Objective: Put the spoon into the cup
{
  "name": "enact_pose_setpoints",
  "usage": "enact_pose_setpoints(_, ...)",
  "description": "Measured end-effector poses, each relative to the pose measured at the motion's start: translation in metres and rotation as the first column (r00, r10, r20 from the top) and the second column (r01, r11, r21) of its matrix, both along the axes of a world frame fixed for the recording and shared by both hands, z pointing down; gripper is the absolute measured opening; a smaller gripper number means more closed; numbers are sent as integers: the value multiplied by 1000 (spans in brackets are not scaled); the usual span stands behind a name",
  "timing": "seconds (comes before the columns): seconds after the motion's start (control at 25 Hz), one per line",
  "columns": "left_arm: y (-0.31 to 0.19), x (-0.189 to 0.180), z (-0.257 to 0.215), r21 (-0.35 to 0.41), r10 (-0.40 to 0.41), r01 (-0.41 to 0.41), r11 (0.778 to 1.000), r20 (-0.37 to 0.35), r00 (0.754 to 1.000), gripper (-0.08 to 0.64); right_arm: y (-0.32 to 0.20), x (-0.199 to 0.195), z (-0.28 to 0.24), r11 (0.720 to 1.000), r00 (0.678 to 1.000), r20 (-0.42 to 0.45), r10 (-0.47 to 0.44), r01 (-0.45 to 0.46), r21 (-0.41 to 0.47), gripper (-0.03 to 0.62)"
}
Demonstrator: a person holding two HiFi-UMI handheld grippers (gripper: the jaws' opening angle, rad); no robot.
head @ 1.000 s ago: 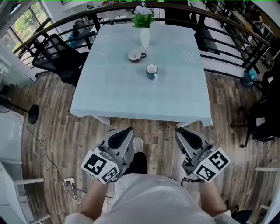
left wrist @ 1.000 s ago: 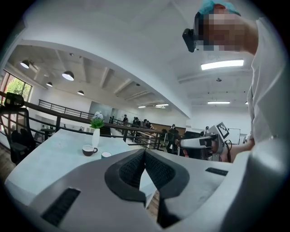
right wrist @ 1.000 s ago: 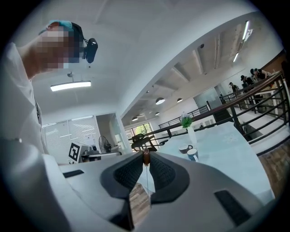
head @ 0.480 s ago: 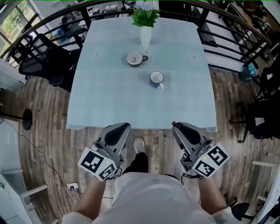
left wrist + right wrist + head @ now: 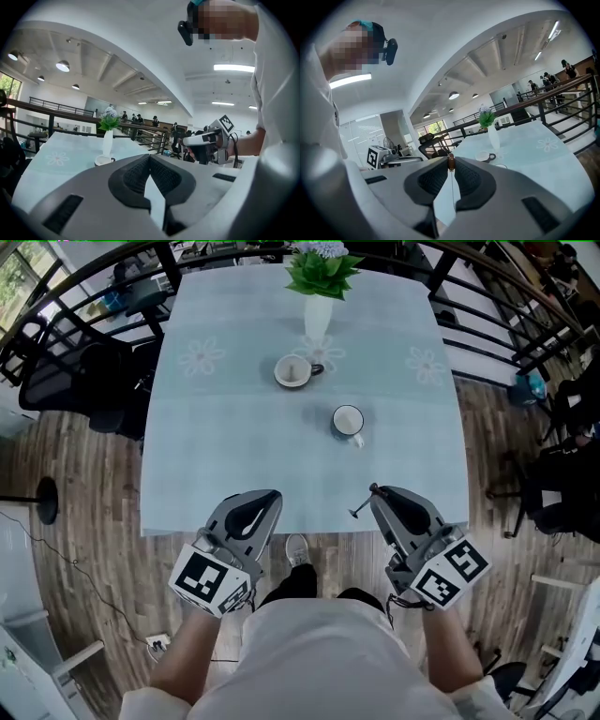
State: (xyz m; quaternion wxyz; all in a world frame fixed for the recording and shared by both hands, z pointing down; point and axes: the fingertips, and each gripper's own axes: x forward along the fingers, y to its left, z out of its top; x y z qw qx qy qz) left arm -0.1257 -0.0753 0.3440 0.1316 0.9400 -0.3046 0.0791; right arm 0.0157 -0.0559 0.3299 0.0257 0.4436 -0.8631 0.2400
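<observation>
One broad worktop [image 5: 234,456] under a pale blue cloth fills the upper part of the head view. It sits nearer than it did a second ago. Then its near edge lay well ahead of both tools; now their tips reach over that edge. The left tongs [image 5: 270,498] hang over the near-left edge, pressed together at the tip with nothing between them. The right tongs [image 5: 378,493], over the near-right edge, pinch the spoon [image 5: 360,511]. The right gripper view shows its thin handle clamped between the pads with a brown end poking out above them. In the head view a short dark piece juts out leftward from the tip, above the cloth.

At the far edge stands a white vase [image 5: 317,317] of green leaves. A white cup [image 5: 293,371] sits just in front of it, handle to the right. A blue cup [image 5: 348,420] stands nearer and further right, between the white cup and the right tongs, and well apart from the spoon. Vase and cups keep the same arrangement as before.
</observation>
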Motion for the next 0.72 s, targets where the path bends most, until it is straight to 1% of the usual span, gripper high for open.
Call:
enact_pose_setpoints(0.12,-14,-2,4,8,21,-22,1000,15,1000,20,-16,-5,4,1000,1000,-5,8,-8,-9,57)
enact_pose_setpoints(0.24,-25,-3,7,5,32,-32,999,12,999,20,-30,-9,6,1000,1000,-6,10,-10,-13,57)
enact_pose_setpoints(0.36,-35,0,10,-4,35,-35,999,6,999,20,-43,-7,7,1000,1000,10,16,-16,-20,57)
enact_pose_setpoints(0.56,-57,6,19,-28,29,-29,999,0,1000,20,-74,0,14,1000,1000,12,14,-14,-23,57)
enact_pose_setpoints(0.72,-66,9,23,-39,5,-5,999,4,1000,20,-92,6,16,1000,1000,21,-4,4,-17,57)
